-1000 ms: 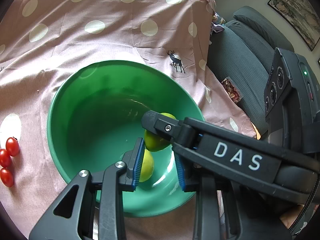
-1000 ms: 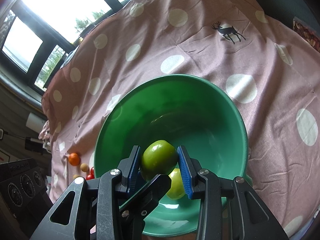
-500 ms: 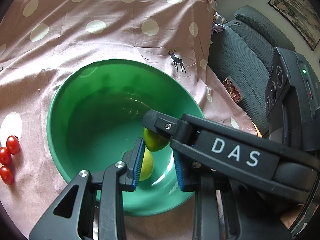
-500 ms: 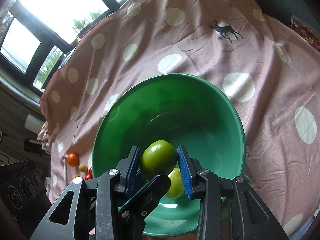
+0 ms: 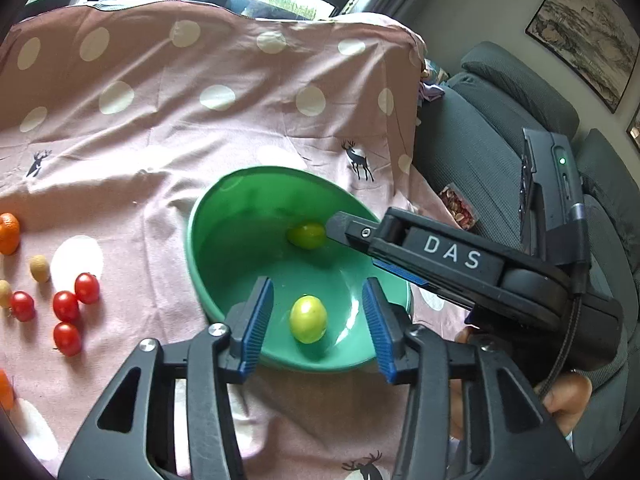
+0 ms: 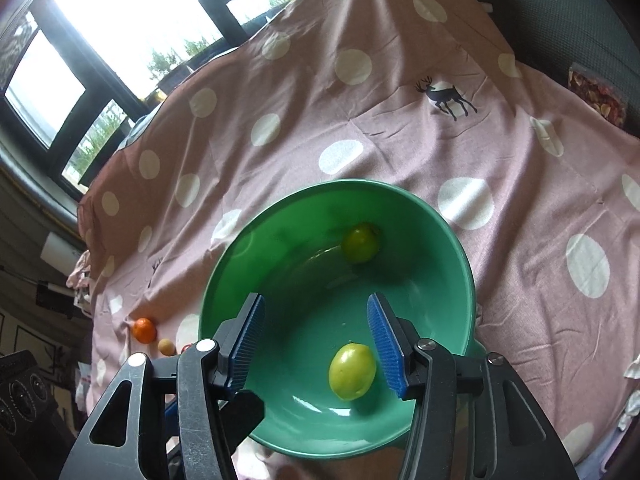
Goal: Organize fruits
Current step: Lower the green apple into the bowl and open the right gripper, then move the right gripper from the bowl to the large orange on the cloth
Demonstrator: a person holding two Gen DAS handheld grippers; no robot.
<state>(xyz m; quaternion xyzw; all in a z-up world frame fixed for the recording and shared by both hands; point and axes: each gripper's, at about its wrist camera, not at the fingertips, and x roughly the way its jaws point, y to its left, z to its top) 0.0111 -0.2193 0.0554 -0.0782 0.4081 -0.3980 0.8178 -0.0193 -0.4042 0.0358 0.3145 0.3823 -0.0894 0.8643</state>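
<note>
Both grippers' jaws opening, empty, above green bowl.

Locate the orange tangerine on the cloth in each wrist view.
Left wrist: tangerine at the far left edge, above the red cherry tomatoes.
Right wrist: tangerine at lower left, left of the bowl.
Shared landmark: green bowl holding two green fruits.

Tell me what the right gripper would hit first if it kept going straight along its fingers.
Likely the inner floor of the green bowl: the right gripper, jaws opening and empty, points into it. The nearer green fruit lies just right of that line; depth is hard to judge.
</note>
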